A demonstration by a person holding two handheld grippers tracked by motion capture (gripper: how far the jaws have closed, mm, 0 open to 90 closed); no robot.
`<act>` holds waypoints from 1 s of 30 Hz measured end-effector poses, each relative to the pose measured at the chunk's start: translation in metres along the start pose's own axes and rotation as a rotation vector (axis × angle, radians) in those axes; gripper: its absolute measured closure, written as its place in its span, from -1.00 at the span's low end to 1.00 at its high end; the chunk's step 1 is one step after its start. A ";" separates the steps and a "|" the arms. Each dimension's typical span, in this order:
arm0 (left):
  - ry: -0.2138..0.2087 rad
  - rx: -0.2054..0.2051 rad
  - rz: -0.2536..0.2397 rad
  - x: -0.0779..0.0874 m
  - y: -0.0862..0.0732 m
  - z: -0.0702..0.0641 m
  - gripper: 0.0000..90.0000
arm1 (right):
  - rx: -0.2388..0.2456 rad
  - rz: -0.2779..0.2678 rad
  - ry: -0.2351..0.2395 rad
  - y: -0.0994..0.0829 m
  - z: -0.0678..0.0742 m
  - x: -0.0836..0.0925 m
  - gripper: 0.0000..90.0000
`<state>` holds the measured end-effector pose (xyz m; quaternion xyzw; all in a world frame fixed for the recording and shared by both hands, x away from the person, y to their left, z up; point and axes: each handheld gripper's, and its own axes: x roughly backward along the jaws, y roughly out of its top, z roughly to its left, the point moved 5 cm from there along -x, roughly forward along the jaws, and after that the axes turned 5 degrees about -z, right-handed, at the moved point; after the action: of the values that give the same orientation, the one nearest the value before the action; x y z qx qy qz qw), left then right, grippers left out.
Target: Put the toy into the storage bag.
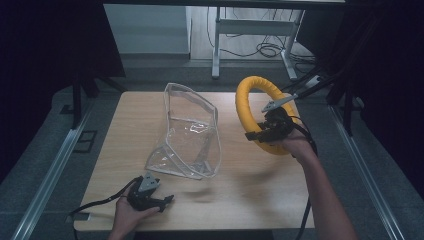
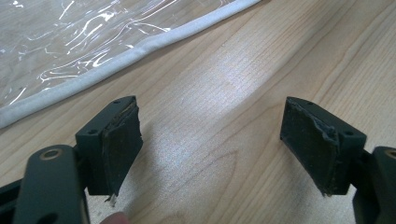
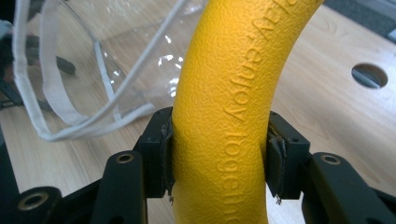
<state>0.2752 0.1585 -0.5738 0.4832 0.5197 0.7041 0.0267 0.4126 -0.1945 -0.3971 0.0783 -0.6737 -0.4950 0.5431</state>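
Table [image 1: 260, 195]: pale wood top, bearing the pouch and my left hand's tool; a round hole shows in it in the right gripper view.
Clear pouch [image 1: 192, 132]: transparent plastic with white-trimmed edges, standing open near the table's middle, its mouth toward the far side; well apart from the ring.
Yellow ring [image 1: 250, 107]: foam-textured hoop with raised lettering, held up on edge above the table's right part, its plane near upright, the opening facing across the table toward the pouch; top arc away from me, lower arc in my grip.
Right gripper [image 3: 219, 154]: clenched on the yellow ring, one pad pressed to each side of the tube.
Left gripper [image 2: 210, 144]: released, jaws wide apart with bare wood between, resting low at the near left edge, just beside the pouch's white hem.
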 end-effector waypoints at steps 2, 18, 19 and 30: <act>0.000 0.002 -0.004 0.000 0.000 0.000 -0.55 | 0.010 -0.041 0.000 0.005 0.004 0.002 0.12; 0.001 0.002 -0.005 0.000 0.000 0.000 -0.55 | 0.018 -0.150 0.043 0.018 0.021 0.004 0.12; 0.001 0.002 -0.004 0.000 0.000 0.000 -0.55 | 0.022 -0.154 0.041 0.018 0.023 0.004 0.12; 0.000 0.003 -0.003 0.000 0.000 0.000 -0.55 | 0.027 -0.217 0.074 0.025 0.033 0.009 0.12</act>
<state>0.2751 0.1581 -0.5738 0.4826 0.5215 0.7031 0.0270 0.3931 -0.1682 -0.3696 0.1765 -0.6474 -0.5386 0.5096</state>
